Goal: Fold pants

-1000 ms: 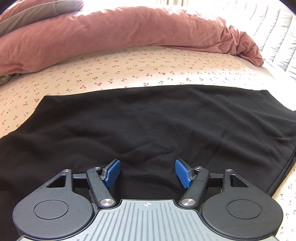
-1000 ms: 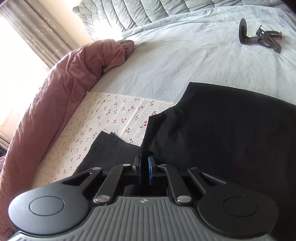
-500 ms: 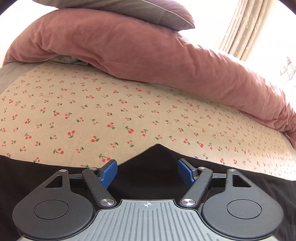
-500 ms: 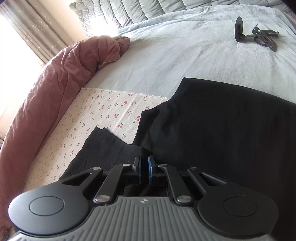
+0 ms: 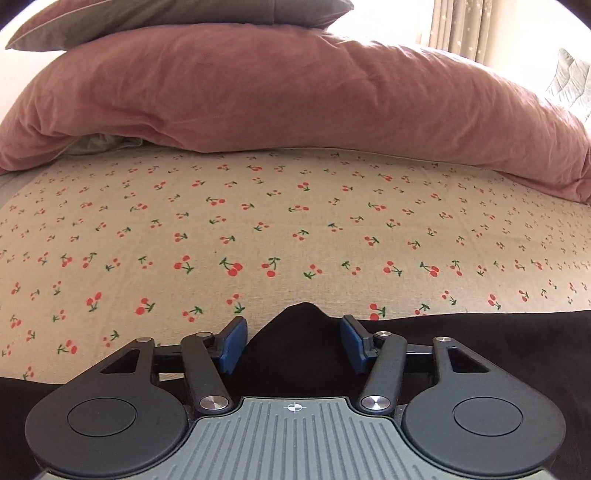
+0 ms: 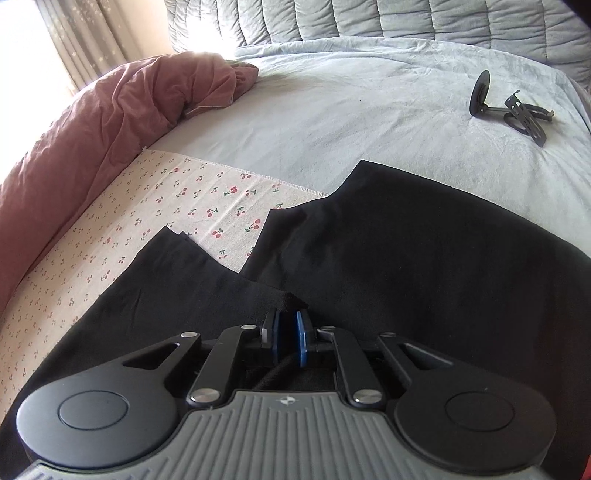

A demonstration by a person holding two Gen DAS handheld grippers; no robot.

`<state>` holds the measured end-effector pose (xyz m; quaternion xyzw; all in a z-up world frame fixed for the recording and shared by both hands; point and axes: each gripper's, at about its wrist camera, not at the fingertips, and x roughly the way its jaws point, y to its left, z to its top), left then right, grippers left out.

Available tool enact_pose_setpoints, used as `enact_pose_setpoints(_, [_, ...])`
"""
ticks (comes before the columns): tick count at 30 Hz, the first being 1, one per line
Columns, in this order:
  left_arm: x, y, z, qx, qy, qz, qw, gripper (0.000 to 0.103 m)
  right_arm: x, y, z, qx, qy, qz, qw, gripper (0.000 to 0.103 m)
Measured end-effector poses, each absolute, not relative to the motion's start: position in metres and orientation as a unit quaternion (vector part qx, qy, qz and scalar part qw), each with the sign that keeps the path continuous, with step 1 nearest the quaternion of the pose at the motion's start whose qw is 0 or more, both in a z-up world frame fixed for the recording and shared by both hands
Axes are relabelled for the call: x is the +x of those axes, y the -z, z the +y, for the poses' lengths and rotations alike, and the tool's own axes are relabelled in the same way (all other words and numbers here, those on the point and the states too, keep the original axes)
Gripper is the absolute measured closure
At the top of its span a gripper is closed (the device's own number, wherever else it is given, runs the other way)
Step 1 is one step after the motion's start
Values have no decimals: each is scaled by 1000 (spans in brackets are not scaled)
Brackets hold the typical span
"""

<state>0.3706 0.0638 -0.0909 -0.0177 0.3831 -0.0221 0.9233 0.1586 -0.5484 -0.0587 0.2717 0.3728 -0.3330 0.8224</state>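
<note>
Black pants [image 6: 406, 258] lie spread on the bed, with one part [image 6: 177, 280] folded over toward the cherry-print sheet [image 6: 207, 192]. My right gripper [image 6: 288, 332] pinches a raised corner of that fold; its jaws are opening, a narrow gap shows, and the cloth is still between the pads. In the left wrist view the pants [image 5: 480, 332] fill the bottom edge. A small peak of their black cloth rises between the blue pads of my left gripper [image 5: 293, 341]. Its jaws are closing, and the pads stand apart from the cloth.
A pink duvet [image 5: 295, 92] is bunched along the far side of the cherry sheet [image 5: 258, 221], with a grey pillow [image 5: 166, 18] on top. A black metal stand [image 6: 513, 110] lies on the pale grey bedspread [image 6: 369, 103]. Curtains [image 6: 74, 37] hang behind.
My left gripper swept from over the middle of the pants to their edge, and its jaws narrowed around a peak of cloth. The right gripper shifted slightly with its fold, and its pads parted a little.
</note>
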Motion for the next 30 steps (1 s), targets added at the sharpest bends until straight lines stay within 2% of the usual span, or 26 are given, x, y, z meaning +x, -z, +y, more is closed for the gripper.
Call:
enact_pose_setpoints(2, [372, 90, 66, -30, 16, 384, 923, 68, 165, 57, -540, 234, 347, 394, 818, 68])
enact_pose_setpoints(4, [374, 89, 67, -35, 12, 389, 921, 72, 172, 43, -522, 156, 386, 390, 821, 52])
enact_pose_setpoints(7, [374, 89, 72, -51, 16, 390, 919, 71, 185, 23, -476, 90, 341, 363, 862, 35])
enact_pose_setpoints(9, [373, 87, 77, -64, 15, 391, 918, 68, 198, 22, -430, 68, 219, 374, 899, 33])
enact_pose_setpoints(13, [370, 77, 90, -89, 22, 380, 921, 69, 218, 39, -342, 54, 58, 410, 909, 30])
enact_pose_setpoints(20, [367, 68, 108, -104, 53, 387, 915, 64, 222, 62, -238, -54, -52, 443, 893, 30])
enact_pose_setpoints(23, [366, 72, 112, -101, 54, 397, 910, 63, 228, 76, -234, -41, -49, 487, 871, 30])
enact_pose_setpoints(24, [366, 73, 113, -101, 55, 400, 909, 63, 231, 78, -237, -34, -45, 489, 871, 28])
enact_pose_setpoints(26, [366, 75, 117, -107, 60, 405, 906, 59, 237, 78, -242, -20, -44, 500, 864, 17])
enact_pose_setpoints(30, [367, 77, 124, -130, 68, 417, 897, 57, 240, 79, -247, -3, -54, 506, 861, 10])
